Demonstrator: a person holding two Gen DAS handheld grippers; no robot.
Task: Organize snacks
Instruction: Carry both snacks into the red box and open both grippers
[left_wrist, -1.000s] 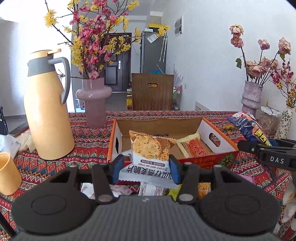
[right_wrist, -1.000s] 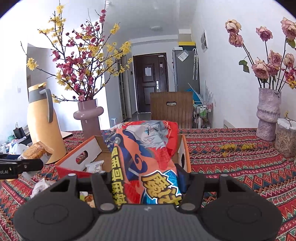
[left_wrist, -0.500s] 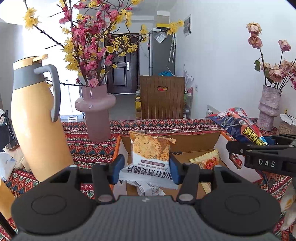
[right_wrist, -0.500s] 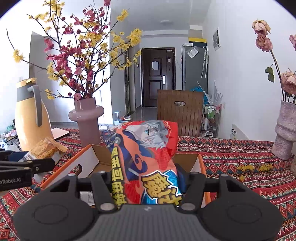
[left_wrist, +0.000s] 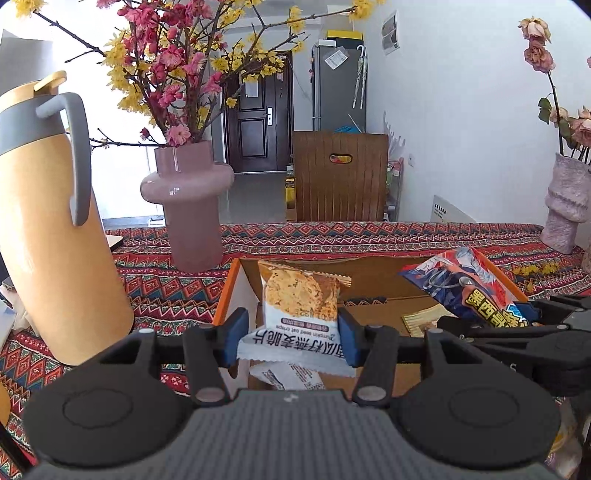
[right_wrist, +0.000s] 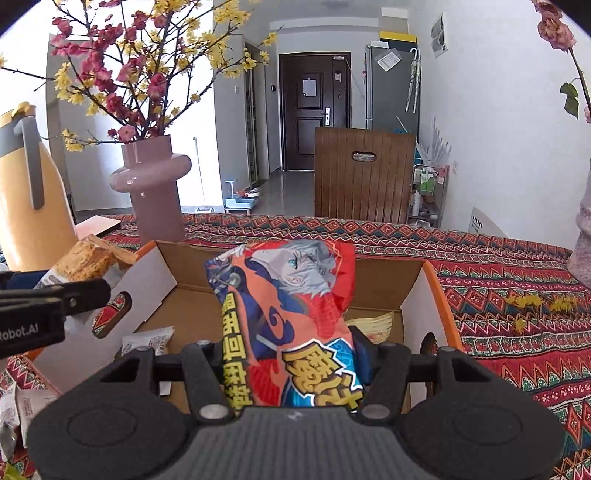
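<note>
1. Clamping a white oat-crisp packet (left_wrist: 301, 306) between its blue pads, the left gripper (left_wrist: 291, 334) holds it upright just ahead of itself, above the near left part of the open cardboard box (left_wrist: 236, 288).
2. The right gripper (right_wrist: 291, 354) is closed on a red-and-blue snack bag (right_wrist: 284, 314), which stands up over the middle of the same box (right_wrist: 421, 291).
3. Both grippers sit close over one box; a sideways drift could knock their arms or packets together and loosen a grip.
4. The oat-crisp packet hangs near the box's left wall, so letting go here could leave it caught on the rim or falling outside onto the patterned tablecloth (left_wrist: 166, 288).
5. The tall bag is pinched low; it may flop over or land on the packets already inside and crush them.
6. The pink vase (left_wrist: 188, 206) and yellow jug (left_wrist: 48, 229) stand to the left gripper's left; a wide swing could tip them.
</note>
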